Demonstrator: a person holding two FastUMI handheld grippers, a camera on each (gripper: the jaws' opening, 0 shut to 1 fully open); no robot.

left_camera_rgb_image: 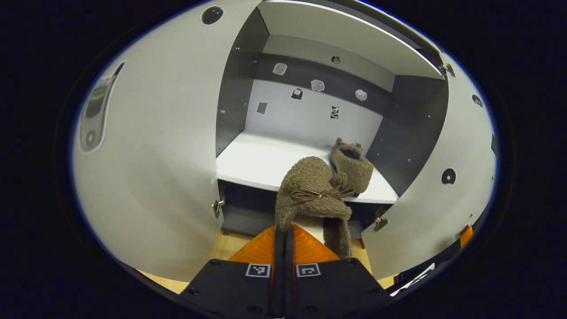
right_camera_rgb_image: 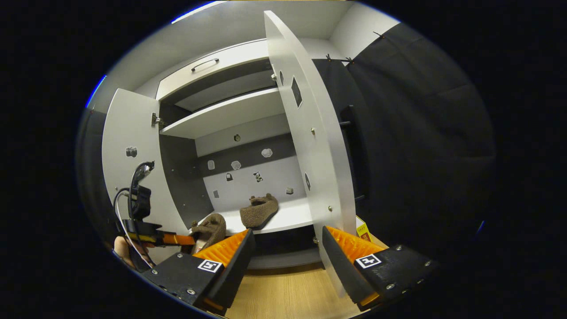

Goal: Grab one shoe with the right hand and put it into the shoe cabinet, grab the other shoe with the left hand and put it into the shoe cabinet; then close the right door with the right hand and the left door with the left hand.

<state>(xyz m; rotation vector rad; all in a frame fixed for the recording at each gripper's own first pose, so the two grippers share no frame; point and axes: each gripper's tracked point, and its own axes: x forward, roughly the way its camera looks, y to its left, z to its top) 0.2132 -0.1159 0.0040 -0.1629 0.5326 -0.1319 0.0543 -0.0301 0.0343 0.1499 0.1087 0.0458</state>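
Brown fleecy shoe (left_camera_rgb_image: 350,164) is already laid on the white cabinet shelf (left_camera_rgb_image: 266,164) at frame centre, the second bow-trimmed shoe (left_camera_rgb_image: 310,195) is pinched by the left gripper (left_camera_rgb_image: 283,235) below, the right gripper (right_camera_rgb_image: 288,248) is spread, and both white doors are left open.

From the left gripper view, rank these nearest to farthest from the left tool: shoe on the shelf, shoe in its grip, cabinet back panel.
1. Held shoe, clamped in the left tool, bottom centre.
2. Shelf shoe, just beyond, right part of the shelf.
3. Back panel, behind both.
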